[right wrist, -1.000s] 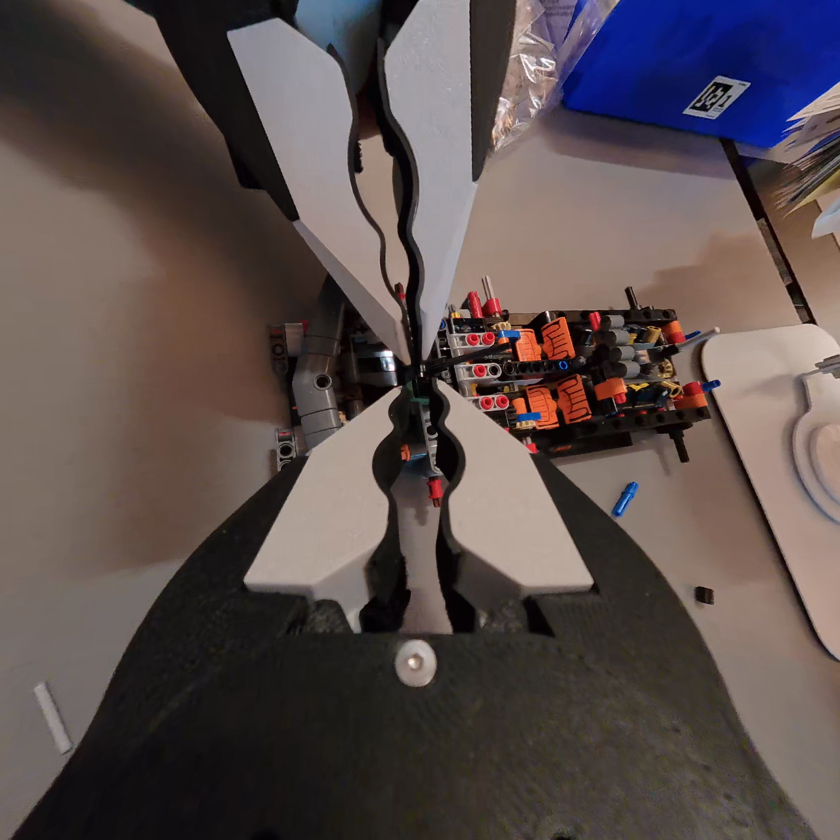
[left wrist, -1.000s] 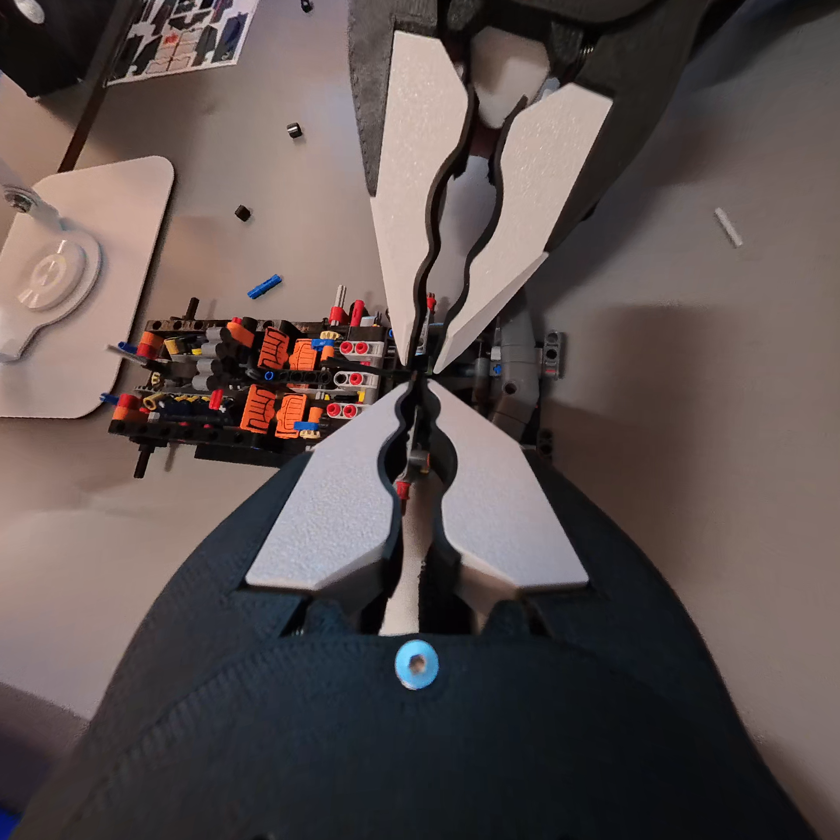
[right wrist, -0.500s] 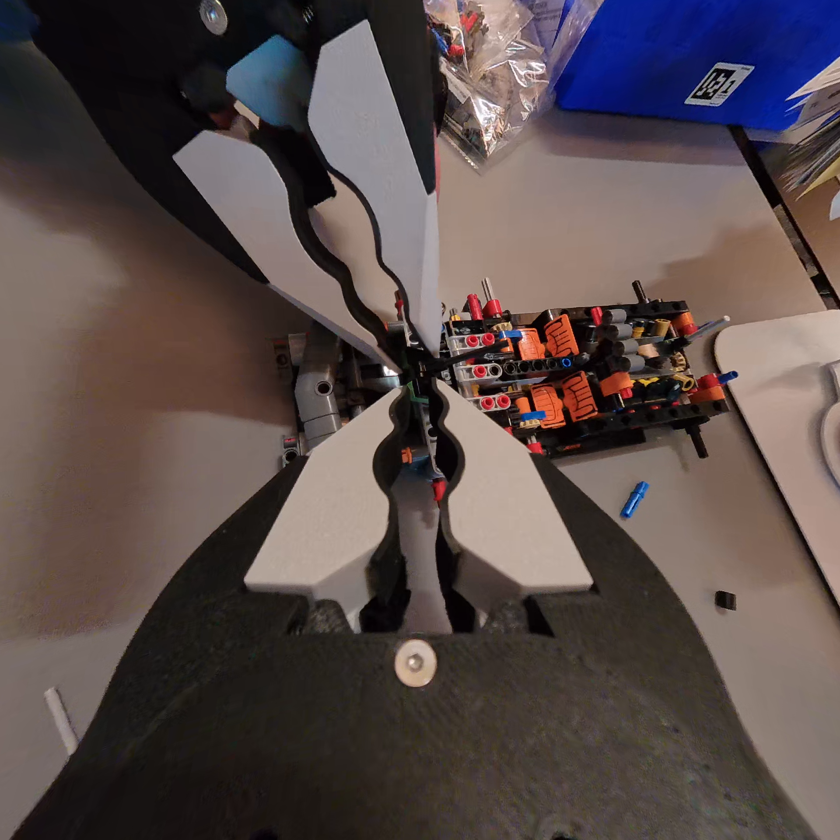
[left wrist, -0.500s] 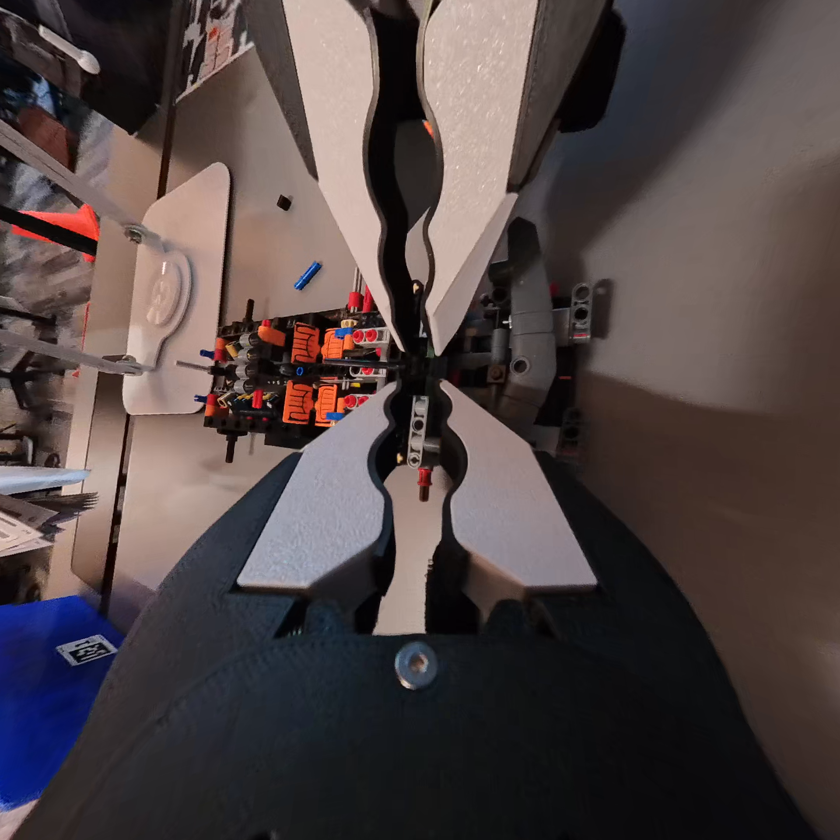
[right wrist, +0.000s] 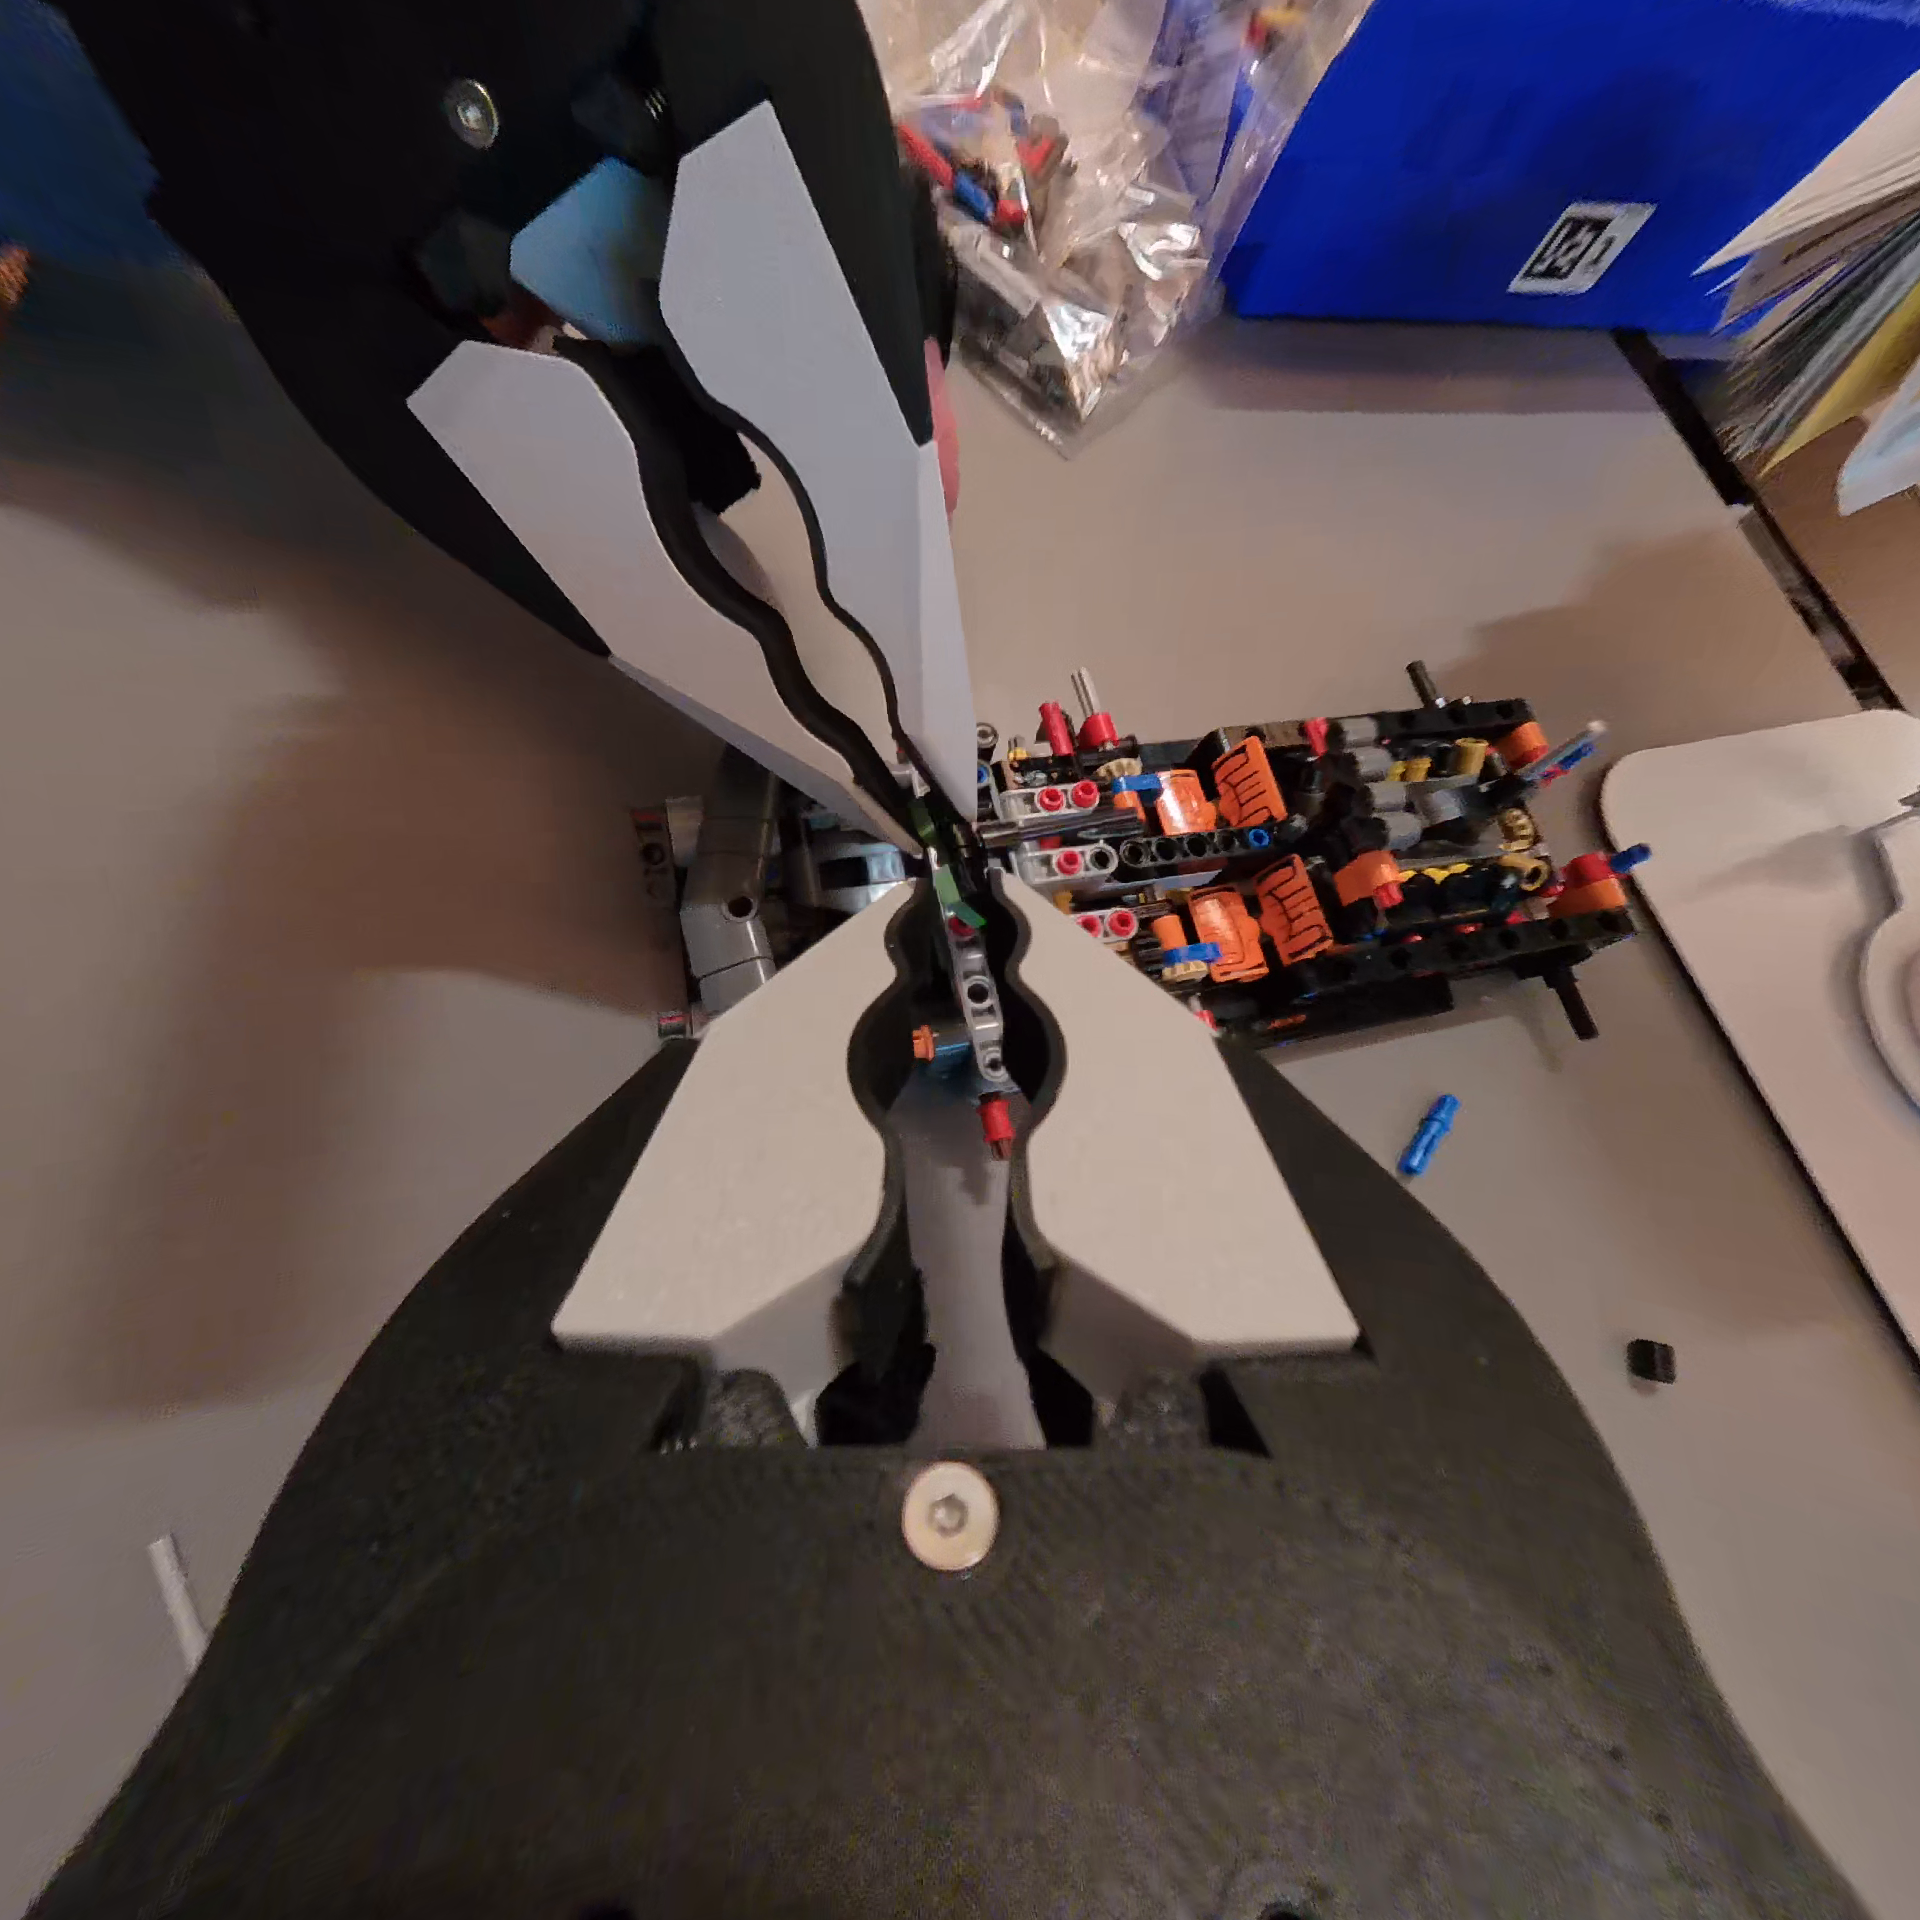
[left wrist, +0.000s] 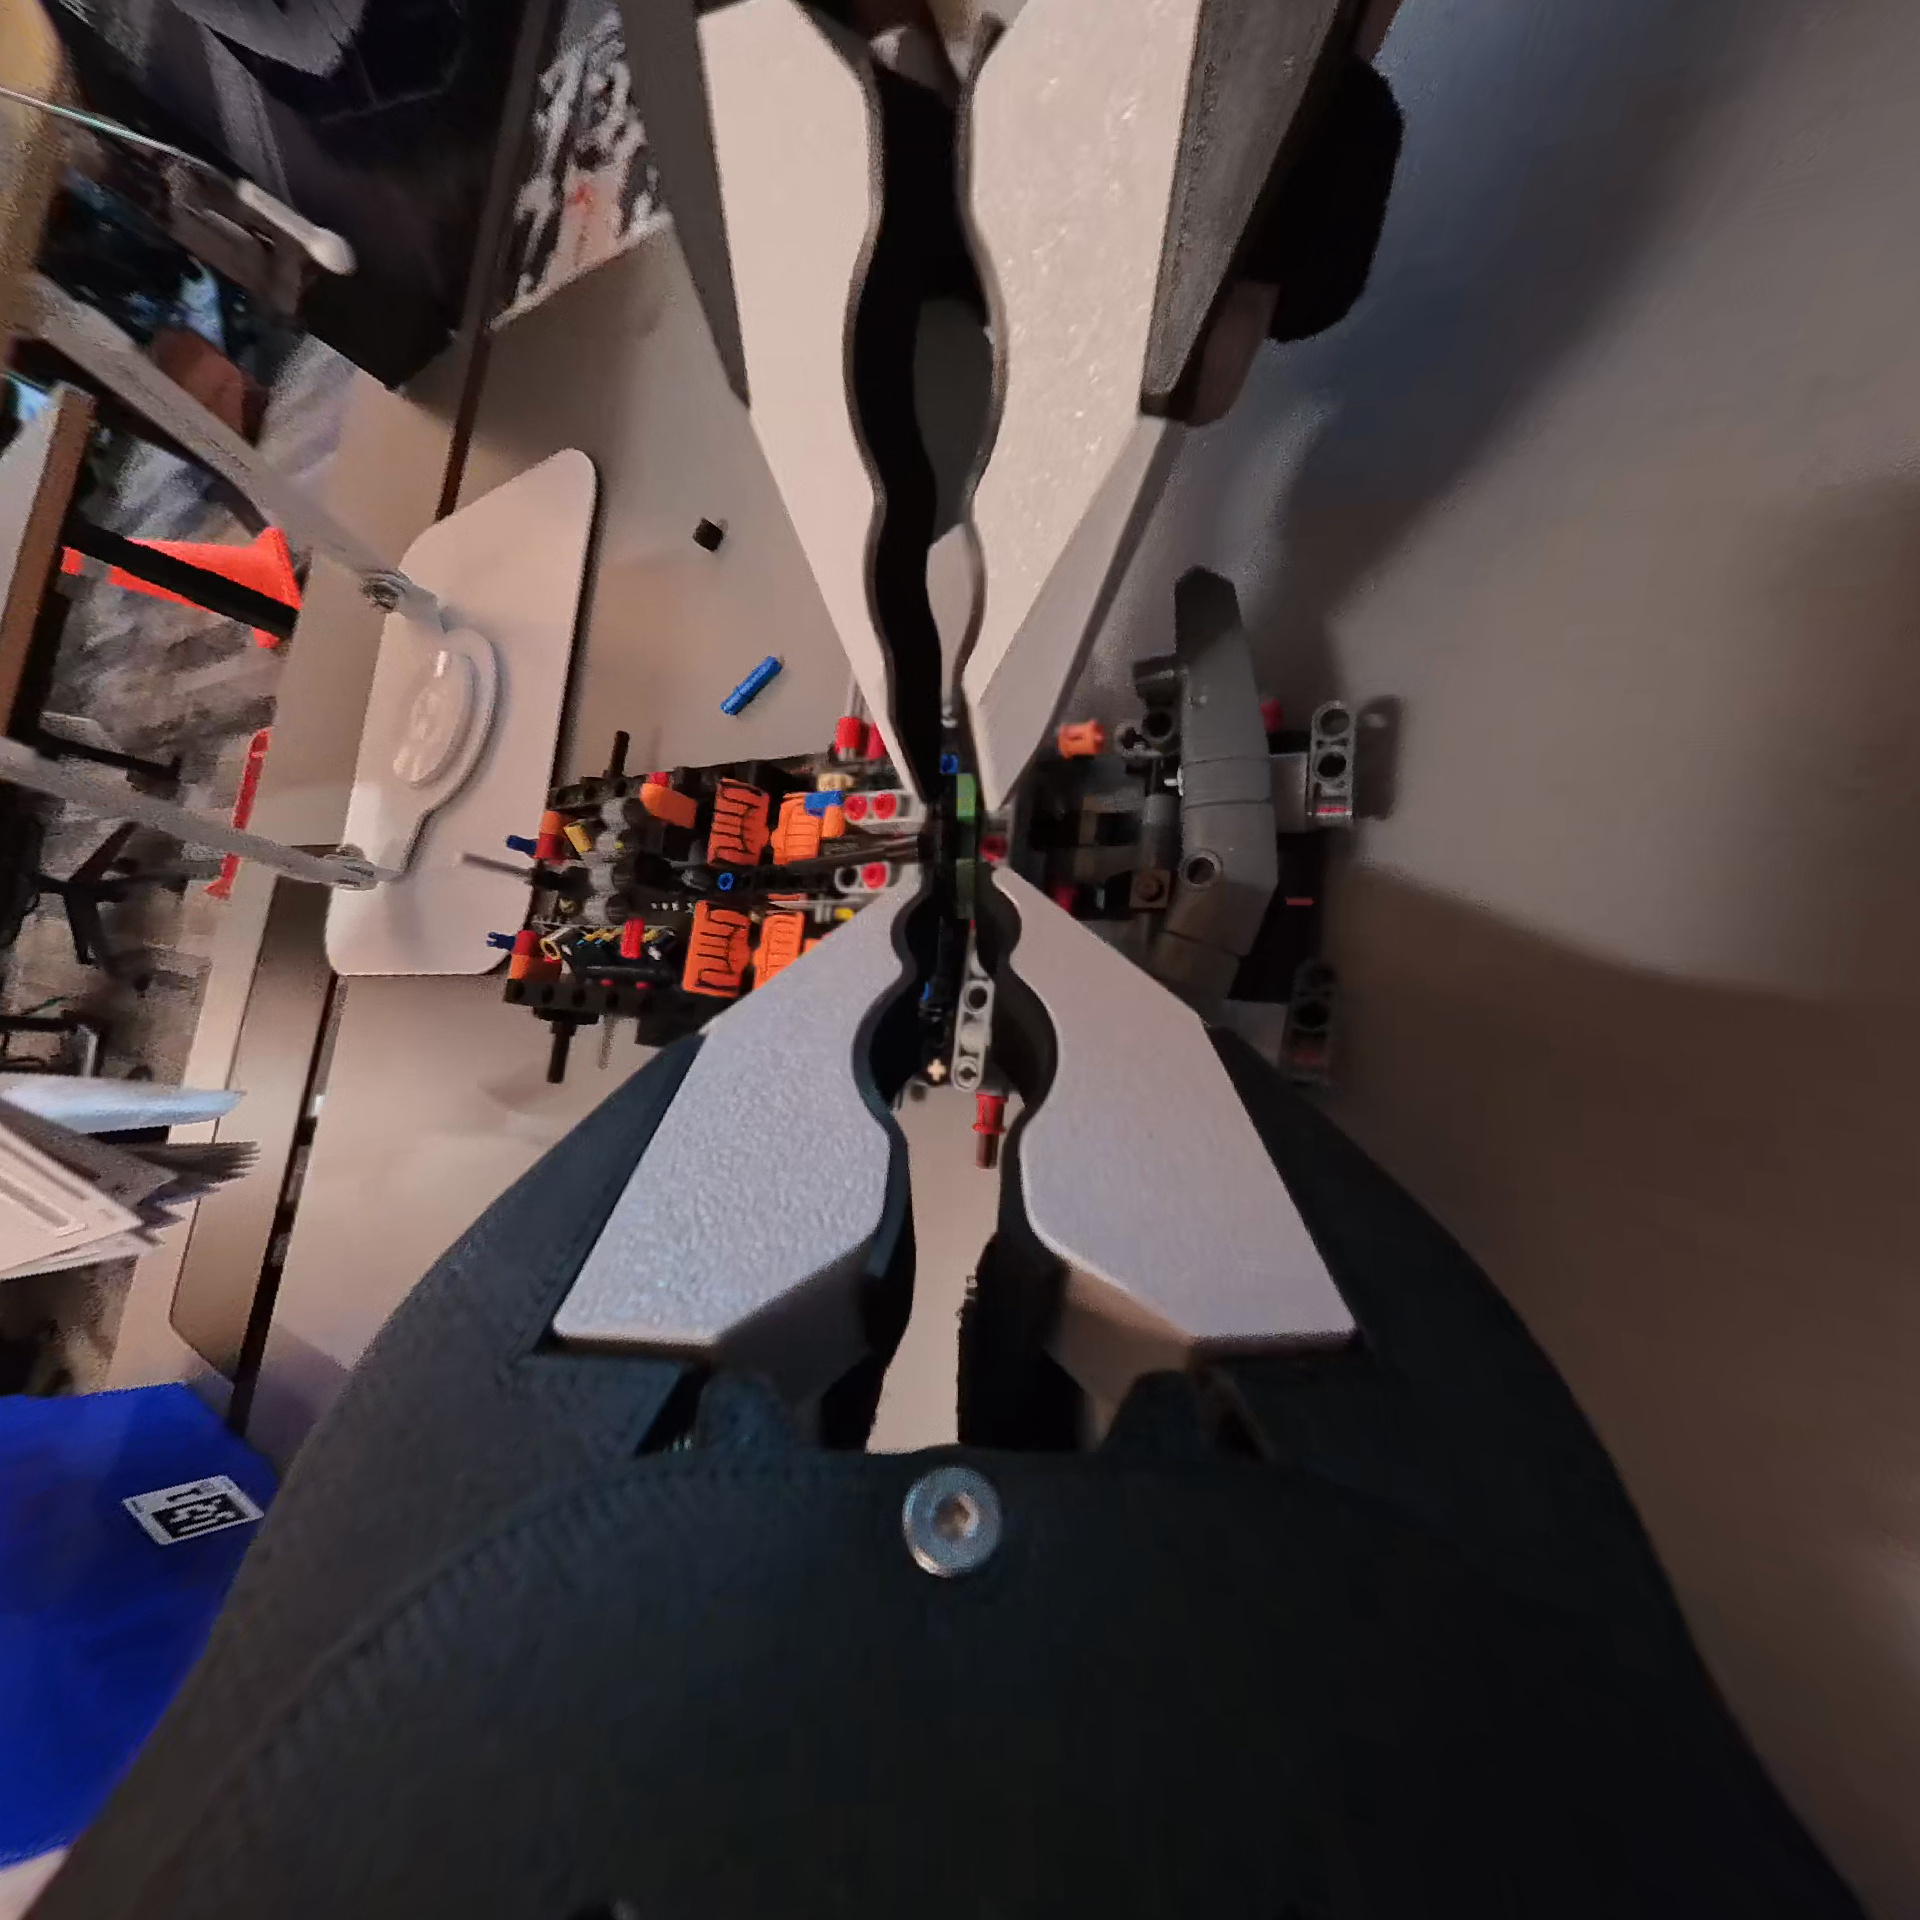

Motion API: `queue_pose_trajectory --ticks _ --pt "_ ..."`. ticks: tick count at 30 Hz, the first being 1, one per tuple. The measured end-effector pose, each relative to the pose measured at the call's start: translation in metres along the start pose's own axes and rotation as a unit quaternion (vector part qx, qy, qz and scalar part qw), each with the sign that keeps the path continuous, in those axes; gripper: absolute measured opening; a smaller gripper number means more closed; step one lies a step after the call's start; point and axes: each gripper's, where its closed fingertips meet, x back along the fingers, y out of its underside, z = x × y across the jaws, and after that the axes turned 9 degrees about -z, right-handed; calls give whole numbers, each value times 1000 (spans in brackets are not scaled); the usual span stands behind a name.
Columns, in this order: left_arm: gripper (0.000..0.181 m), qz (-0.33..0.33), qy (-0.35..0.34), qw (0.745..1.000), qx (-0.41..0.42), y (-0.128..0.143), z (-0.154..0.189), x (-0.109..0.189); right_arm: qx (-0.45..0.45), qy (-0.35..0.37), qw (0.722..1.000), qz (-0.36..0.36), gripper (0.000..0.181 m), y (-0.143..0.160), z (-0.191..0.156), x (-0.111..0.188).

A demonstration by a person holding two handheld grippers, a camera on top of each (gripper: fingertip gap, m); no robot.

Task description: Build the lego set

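Note:
The lego model [right wrist: 1299, 883] lies on the grey table, a black frame with orange, red and grey parts; it also shows in the left wrist view [left wrist: 727, 873]. Its grey panel end [left wrist: 1216, 821] lies on the other side of the grippers. My left gripper [left wrist: 951, 894] and my right gripper [right wrist: 961, 894] meet tip to tip over the model's middle. Both are shut on a small green and black part [right wrist: 940, 883] there. A grey beam with a red pin [right wrist: 982, 1008] shows between my right fingers, and a like one [left wrist: 971, 1023] between my left fingers.
A loose blue pin [right wrist: 1429, 1132] and a small black piece [right wrist: 1650, 1361] lie beside the model. A white pad [left wrist: 457, 727] lies past the model's end. A bag of parts [right wrist: 1049, 197], a blue box [right wrist: 1558, 156] and a paper stack stand at the table's back. The small black piece [right wrist: 1650, 1361] is about equally far from each gripper, around 20 cm. Seen from the left wrist view [left wrist: 710, 530] as well.
The left gripper has swung and tilted around the pinch point, so its view now takes in the table edge and blue box. Both grippers stay shut at the model's middle.

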Motion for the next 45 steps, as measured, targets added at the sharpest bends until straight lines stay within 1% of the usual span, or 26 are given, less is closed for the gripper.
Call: queue_pose_trajectory --ticks 2,4,6,9,11,12,14,16,18,20,23,27,31,34,36,39,41,43,45 --pt "4 30 -1 999 23 -7 -5 8 -4 1 1000 21 12 -8 2 11" --pt "4 86 9 994 69 -19 -11 21 -11 0 999 46 15 -17 4 24" --pt "3 153 25 980 127 -32 -20 36 -25 -9 997 73 18 -26 6 38" --pt "4 256 77 939 218 -49 -33 60 -48 -34 992 115 17 -43 4 54" --pt "4 309 120 905 266 -57 -38 72 -62 -51 987 140 16 -54 2 62" --pt "4 330 130 892 281 -60 -41 77 -71 -60 984 153 15 -58 1 65" --pt "4 356 151 874 294 -65 -42 84 -88 -79 977 174 14 -66 0 72" --pt "4 371 162 866 295 -70 -41 88 -98 -92 973 189 13 -71 -2 78" --pt "4 375 167 864 291 -74 -38 88 -108 -107 967 205 12 -77 -4 85" --pt "4 385 177 857 292 -79 -38 90 -115 -109 964 212 7 -78 -4 89" --pt "4 397 179 853 287 -86 -41 92 -123 -114 961 221 6 -79 -1 97" --pt "4 417 190 842 285 -96 -49 95 -115 -93 963 224 5 -82 6 109" --pt "5 426 193 836 285 -103 -53 94 -96 -49 970 217 5 -82 10 116" --pt "7 427 184 837 288 -107 -55 91 -70 -1 976 204 4 -80 13 120" --pt "11 425 168 840 294 -107 -58 91 -44 47 981 185 4 -77 17 121" --pt "18 411 120 854 295 -105 -66 92 11 139 979 146 4 -71 26 124" --pt "20 397 98 864 294 -107 -68 95 65 219 967 109 4 -66 34 128" --pt "23 375 73 877 291 -110 -69 95 124 293 946 68 4 -63 39 131" --pt "22 355 40 895 267 -116 -66 94 165 327 930 37 4 -61 38 130"
